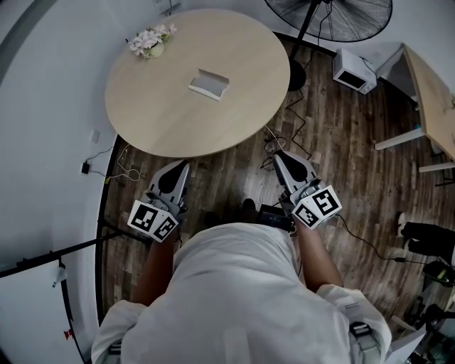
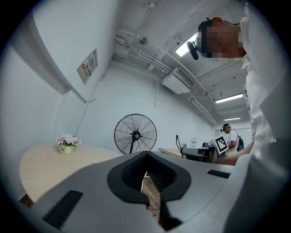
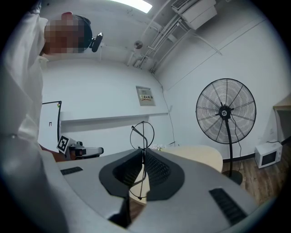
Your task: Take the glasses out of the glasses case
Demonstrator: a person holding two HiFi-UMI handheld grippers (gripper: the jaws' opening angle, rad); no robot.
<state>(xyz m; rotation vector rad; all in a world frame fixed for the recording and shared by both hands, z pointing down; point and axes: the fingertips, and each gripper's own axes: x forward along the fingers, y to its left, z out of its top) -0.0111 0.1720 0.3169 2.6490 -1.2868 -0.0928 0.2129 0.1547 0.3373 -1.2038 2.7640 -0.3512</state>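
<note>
- Round and pale, the table [image 1: 178, 121] carries the glasses case [image 1: 209, 84] near its middle. From above the case looks open, and we see nothing sticking out of it.
- We find the glasses [image 3: 143, 136] in the right gripper view: a thin wire frame with one round rim standing just above the jaw tips and a wire running down between the pads.
- The right gripper [image 3: 143, 159] is clamped on that wire frame. It is held low at our side, well apart from the case and off the table's edge.
- The left gripper [image 2: 146, 170] has its jaws drawn together with only a sliver of wooden floor [image 1: 234, 178] showing through, and nothing sits between them.
- We judge the main step done, since the glasses are out of the case and held by the right gripper. What may remain is setting them down somewhere, though the task does not ask for it.
- Farther out, a small pot of flowers [image 1: 151, 41] stands at the table's far rim, and a standing fan [image 1: 334, 14] is beyond it.
</note>
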